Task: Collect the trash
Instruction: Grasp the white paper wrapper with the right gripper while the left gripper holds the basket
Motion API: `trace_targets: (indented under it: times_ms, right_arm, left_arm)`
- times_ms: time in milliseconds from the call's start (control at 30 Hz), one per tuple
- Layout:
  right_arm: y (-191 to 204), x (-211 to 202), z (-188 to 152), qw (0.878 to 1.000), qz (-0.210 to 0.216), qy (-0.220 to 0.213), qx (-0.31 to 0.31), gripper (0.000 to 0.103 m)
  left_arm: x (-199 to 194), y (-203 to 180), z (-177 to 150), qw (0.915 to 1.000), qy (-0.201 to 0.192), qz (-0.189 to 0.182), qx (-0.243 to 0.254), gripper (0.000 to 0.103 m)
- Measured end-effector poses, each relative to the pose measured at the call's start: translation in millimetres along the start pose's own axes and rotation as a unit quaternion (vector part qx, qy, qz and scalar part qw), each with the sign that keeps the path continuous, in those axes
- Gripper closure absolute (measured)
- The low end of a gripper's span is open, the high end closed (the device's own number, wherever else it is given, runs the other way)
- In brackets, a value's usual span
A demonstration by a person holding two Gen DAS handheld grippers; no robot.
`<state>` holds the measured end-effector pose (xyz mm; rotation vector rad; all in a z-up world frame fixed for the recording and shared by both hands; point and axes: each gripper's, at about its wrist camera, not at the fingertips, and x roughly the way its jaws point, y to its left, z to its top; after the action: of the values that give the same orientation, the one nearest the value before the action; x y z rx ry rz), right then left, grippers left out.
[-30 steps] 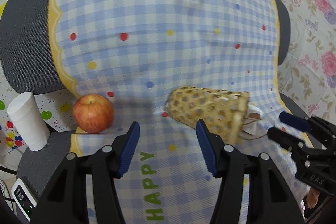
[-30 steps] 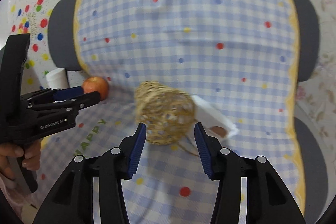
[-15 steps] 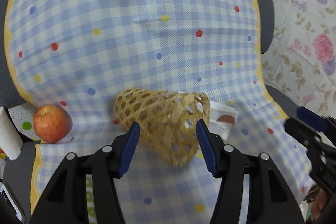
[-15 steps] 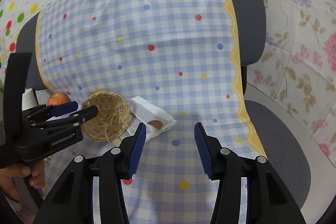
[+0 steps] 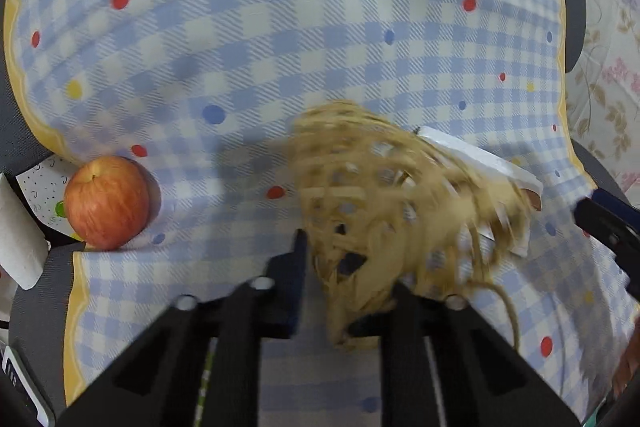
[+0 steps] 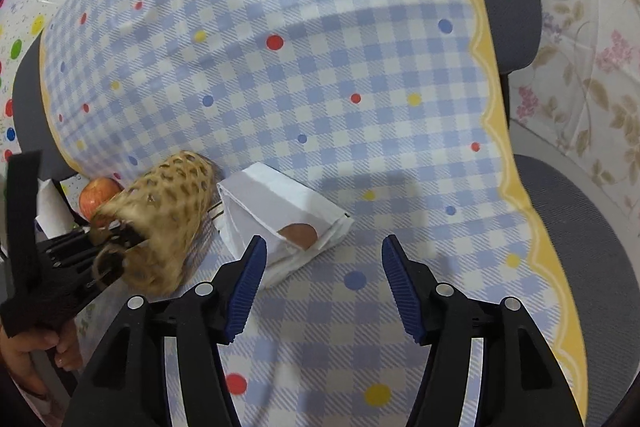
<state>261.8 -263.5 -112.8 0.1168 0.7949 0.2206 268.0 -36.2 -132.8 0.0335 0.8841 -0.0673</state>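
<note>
A woven bamboo basket (image 5: pixel 400 211) lies on its side on the checked cloth; it also shows in the right wrist view (image 6: pixel 164 211). My left gripper (image 5: pixel 352 267) is closed on its rim, blurred by motion. A white paper bag with a brown spot (image 6: pixel 280 215) lies just right of the basket; its edge shows in the left wrist view (image 5: pixel 480 159). My right gripper (image 6: pixel 324 267) is open and empty, just in front of the bag.
A red apple (image 5: pixel 106 203) sits at the left edge of the cloth, beside a white paper roll (image 5: pixel 20 239). The cloth covers a grey office chair (image 6: pixel 576 227). Floral wall covering (image 6: pixel 592 75) is at the right.
My left gripper moved in and closed on the basket's rim. My right gripper swung right and moved closer, now facing the white bag.
</note>
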Motion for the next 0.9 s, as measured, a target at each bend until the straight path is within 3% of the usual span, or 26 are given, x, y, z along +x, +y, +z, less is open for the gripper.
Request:
trace_targets:
  times_ms: [200, 433, 567, 733, 900]
  right_arm:
    - [-6.7, 31.6, 13.2, 0.999, 0.025, 0.018, 0.040, 0.042]
    - [-6.5, 57.9, 23.3, 0.998, 0.018, 0.033, 0.057, 0.042]
    - [-6.7, 76.2, 22.4, 0.995, 0.020, 0.073, 0.060, 0.042]
    - [11.1, 74.2, 16.1, 0.996, 0.023, 0.083, 0.029, 0.063]
    - [22.8, 42.6, 5.5, 0.998, 0.043, 0.048, 0.027, 0.099]
  left_arm:
    - [-9.6, 17.6, -6.4, 0.9999, -0.013, -0.009, -0.004, 0.100]
    - [-9.9, 29.0, -11.4, 0.9996, -0.014, -0.021, -0.014, 0.100]
    - [-10.8, 26.4, -13.4, 0.9997, -0.014, -0.020, -0.010, 0.100]
    - [-5.1, 22.9, -10.3, 0.9995, -0.012, -0.025, -0.015, 0.100]
    - [-17.9, 23.3, -11.7, 0.9994, -0.018, -0.025, -0.019, 0.100]
